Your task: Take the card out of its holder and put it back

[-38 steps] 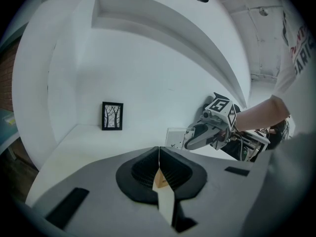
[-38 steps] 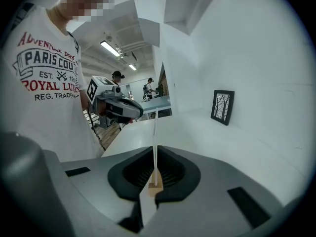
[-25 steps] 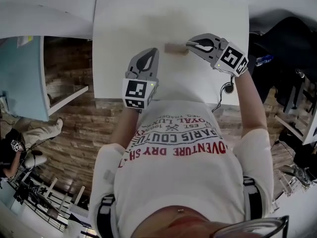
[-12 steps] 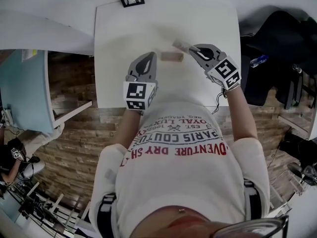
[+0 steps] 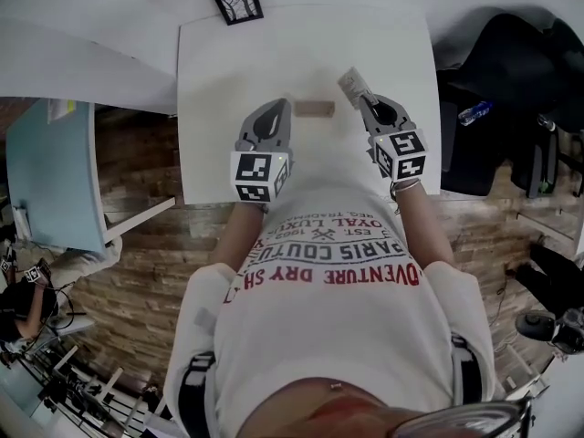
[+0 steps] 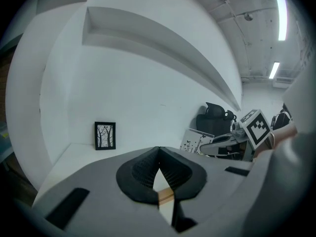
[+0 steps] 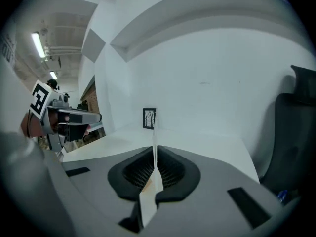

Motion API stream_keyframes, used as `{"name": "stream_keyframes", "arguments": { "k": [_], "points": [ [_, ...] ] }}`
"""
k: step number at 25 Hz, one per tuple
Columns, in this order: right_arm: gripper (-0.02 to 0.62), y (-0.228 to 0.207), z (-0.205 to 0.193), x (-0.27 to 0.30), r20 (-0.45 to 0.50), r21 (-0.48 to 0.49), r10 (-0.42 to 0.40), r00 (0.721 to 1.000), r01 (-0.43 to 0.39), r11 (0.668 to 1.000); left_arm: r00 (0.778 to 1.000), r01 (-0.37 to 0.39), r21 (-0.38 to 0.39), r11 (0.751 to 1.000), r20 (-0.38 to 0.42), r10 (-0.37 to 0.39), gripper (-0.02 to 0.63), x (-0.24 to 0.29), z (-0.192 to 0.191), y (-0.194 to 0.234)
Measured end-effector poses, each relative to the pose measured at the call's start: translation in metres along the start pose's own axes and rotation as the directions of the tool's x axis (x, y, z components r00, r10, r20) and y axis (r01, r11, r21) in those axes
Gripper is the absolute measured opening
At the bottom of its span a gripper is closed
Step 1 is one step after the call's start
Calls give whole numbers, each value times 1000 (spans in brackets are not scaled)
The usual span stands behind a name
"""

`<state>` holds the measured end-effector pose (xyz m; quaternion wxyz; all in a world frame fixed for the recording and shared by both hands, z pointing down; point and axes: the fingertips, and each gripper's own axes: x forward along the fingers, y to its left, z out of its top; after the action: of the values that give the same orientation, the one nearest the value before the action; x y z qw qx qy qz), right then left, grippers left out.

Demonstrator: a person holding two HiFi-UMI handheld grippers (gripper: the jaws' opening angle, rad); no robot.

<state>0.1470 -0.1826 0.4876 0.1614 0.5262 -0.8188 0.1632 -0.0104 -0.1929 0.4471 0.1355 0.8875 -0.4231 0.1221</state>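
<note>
On a white table [image 5: 274, 53], seen from above the person's head, a small wooden card holder [image 5: 315, 109] lies on the near half of the table, between the two handheld grippers. The left gripper [image 6: 158, 154] points at the holder's left end, its tips just beside it. In the left gripper view its dark ribbed pads meet at the tip with nothing pinched between them, and a strip of the wooden holder shows through the gap beneath them. The right gripper [image 5: 362, 99] sits just right of the holder. Its jaws are closed tight on a thin pale card [image 7: 149, 204], which the right gripper view shows edge-on, standing upright between the pads and rising past their tips. From above, the card sticks out beyond the right gripper's tips, off to the right of the holder and apart from it. Each gripper carries a cube with black-and-white square markers near the person's wrist. A small black picture frame [image 5: 237, 3] stands at the table's far left corner. A black chair [image 7: 296, 137] is to the right of the table. The person's white printed shirt [image 5: 328, 272] fills the lower part of the head view.
</note>
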Motion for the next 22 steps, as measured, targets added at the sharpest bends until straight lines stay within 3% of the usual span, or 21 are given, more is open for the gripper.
{"name": "stream_keyframes", "arguments": {
  "k": [5, 11, 16, 22],
  "points": [
    [34, -7, 0, -7, 19, 72, -59, 998, 57, 996, 1000, 11, 23, 1000, 11, -11, 25, -1, 5, -7],
    [34, -1, 6, -6, 29, 57, -32, 999, 31, 998, 1000, 22, 67, 997, 11, -22, 25, -1, 9, -14],
    [34, 3, 10, -4, 40, 35, -17, 999, 16, 999, 999, 24, -7, 1000, 30, -23, 25, -1, 10, -10],
    [34, 3, 10, -3, 36, 20, -6, 999, 5, 1000, 1000, 5, -25, 1000, 26, -5, 25, -2, 7, -7]
  ]
}}
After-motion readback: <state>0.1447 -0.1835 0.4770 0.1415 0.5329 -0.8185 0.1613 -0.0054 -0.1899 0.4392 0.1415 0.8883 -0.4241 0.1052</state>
